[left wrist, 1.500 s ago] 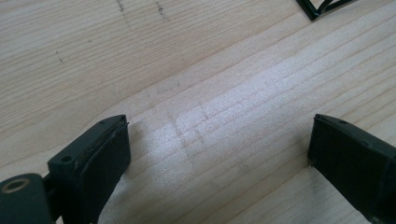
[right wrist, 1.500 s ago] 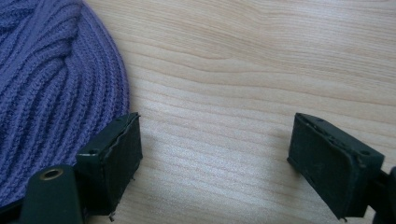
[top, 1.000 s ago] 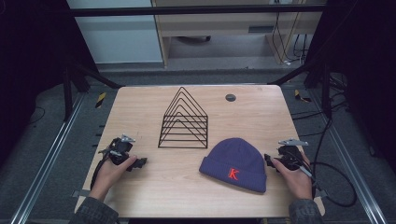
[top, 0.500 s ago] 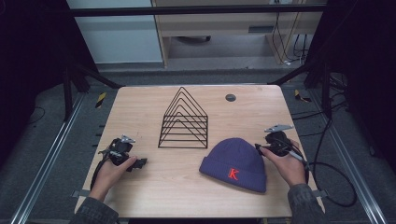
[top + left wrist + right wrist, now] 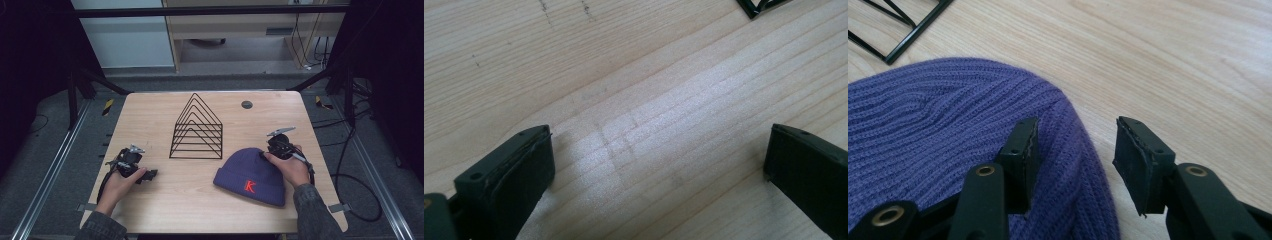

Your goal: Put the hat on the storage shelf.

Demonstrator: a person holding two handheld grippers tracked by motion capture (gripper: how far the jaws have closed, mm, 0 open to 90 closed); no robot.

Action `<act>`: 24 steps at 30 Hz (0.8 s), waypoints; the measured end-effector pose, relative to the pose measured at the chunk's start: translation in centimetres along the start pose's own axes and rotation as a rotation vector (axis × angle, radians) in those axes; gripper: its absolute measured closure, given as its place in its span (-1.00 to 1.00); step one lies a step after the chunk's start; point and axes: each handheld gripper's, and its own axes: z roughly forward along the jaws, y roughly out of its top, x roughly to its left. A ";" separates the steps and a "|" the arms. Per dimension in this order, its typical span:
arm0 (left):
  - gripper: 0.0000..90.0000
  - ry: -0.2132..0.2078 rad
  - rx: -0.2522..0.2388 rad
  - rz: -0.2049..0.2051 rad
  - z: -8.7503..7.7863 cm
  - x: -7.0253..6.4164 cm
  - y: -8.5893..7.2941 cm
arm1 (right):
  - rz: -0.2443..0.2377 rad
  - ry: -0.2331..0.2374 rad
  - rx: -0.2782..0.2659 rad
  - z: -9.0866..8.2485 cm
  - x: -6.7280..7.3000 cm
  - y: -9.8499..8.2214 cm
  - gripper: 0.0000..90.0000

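the purple knit beanie (image 5: 252, 176) lies flat on the desk (image 5: 150, 115) at the lower right of the high view, its red letter toward the bottom edge, just below and right of the black wire rack (image 5: 196, 129). the right tool (image 5: 267, 152) sits at the hat's upper right edge. in the right gripper view its jaws have just been closing and now stand about half open, straddling the rim of the crown: one pad (image 5: 1024, 145) lies over the knit, the other (image 5: 1138, 155) hangs over bare wood, and a fold of fabric lies between them, not yet pinched as far as can be seen.

to do this grasp well, i judge the tool should dip a little lower so both pads catch the doubled edge rather than skim the top layer. close fully before lifting, since loose ribbed knit slips and stretches. take a generous bite, then lift slowly so the hat peels off the desk without dragging into the rack.

the left tool (image 5: 147, 174) rests at the lower left of the high view, jaws wide apart over bare wood and holding nothing; it could come in to support the far side.
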 end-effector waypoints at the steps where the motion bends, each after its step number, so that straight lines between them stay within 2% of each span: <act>1: -1.00 0.000 0.000 0.000 0.0 0.0 0.0 | 0.006 0.007 0.011 0.2 0.1 0.0 0.15; 6: -1.00 0.000 0.000 0.000 0.0 0.0 0.0 | 0.017 0.023 0.049 0.9 0.2 0.0 0.13; 14: -1.00 -0.001 -0.002 -0.001 0.0 -0.1 0.0 | 0.018 0.030 0.072 1.2 0.3 0.0 0.20; 24: -1.00 -0.001 -0.008 0.000 0.1 -0.1 0.0 | 0.016 0.064 0.089 1.3 0.3 0.0 0.55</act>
